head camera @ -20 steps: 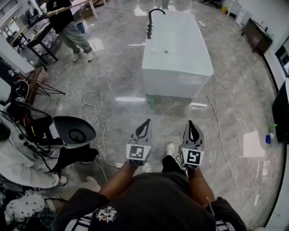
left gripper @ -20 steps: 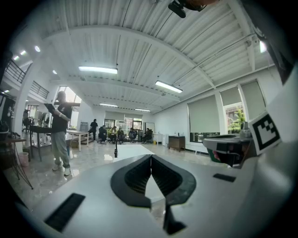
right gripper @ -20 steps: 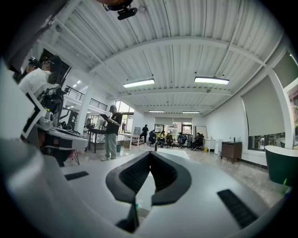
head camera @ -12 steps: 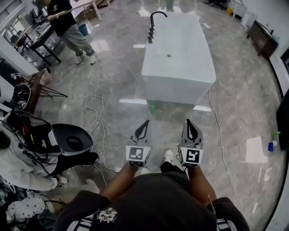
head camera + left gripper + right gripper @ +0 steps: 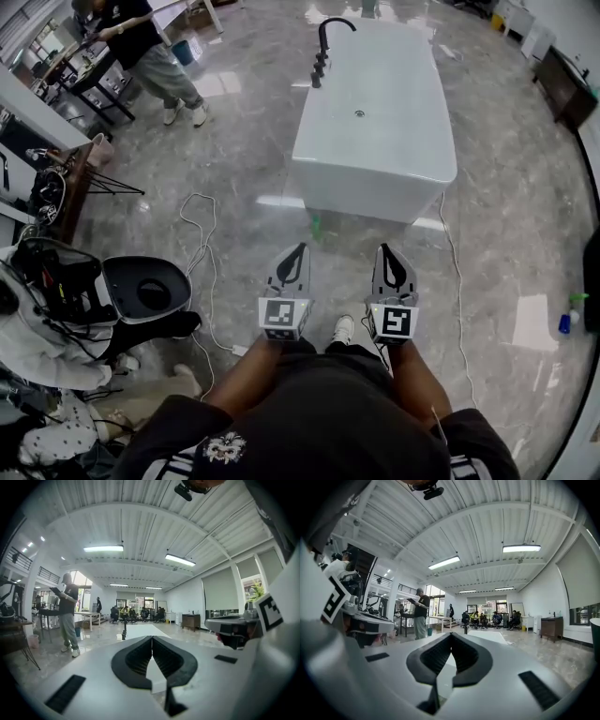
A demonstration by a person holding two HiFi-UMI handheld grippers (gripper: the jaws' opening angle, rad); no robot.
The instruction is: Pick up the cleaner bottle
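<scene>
The white bathtub (image 5: 375, 141) fills the middle of the floor. A small green bottle (image 5: 316, 225) stands on the tiles, close against the tub's near wall. It is probably the cleaner, but a spray bottle (image 5: 565, 319) sits far off at the right edge, so the wrong one could get picked.

A white cable (image 5: 200, 246) loops over the floor to the left of the person's feet, and another cable (image 5: 457, 281) trails on the right. Either could snag a shoe.

The left gripper (image 5: 300, 247) and right gripper (image 5: 388, 248) are both held out level, well short of the green bottle, with their jaws pressed together on nothing. If a gripper reached down without spreading its jaws first, it would likely tip the light bottle. The glossy floor would then let the bottle skid away.
</scene>
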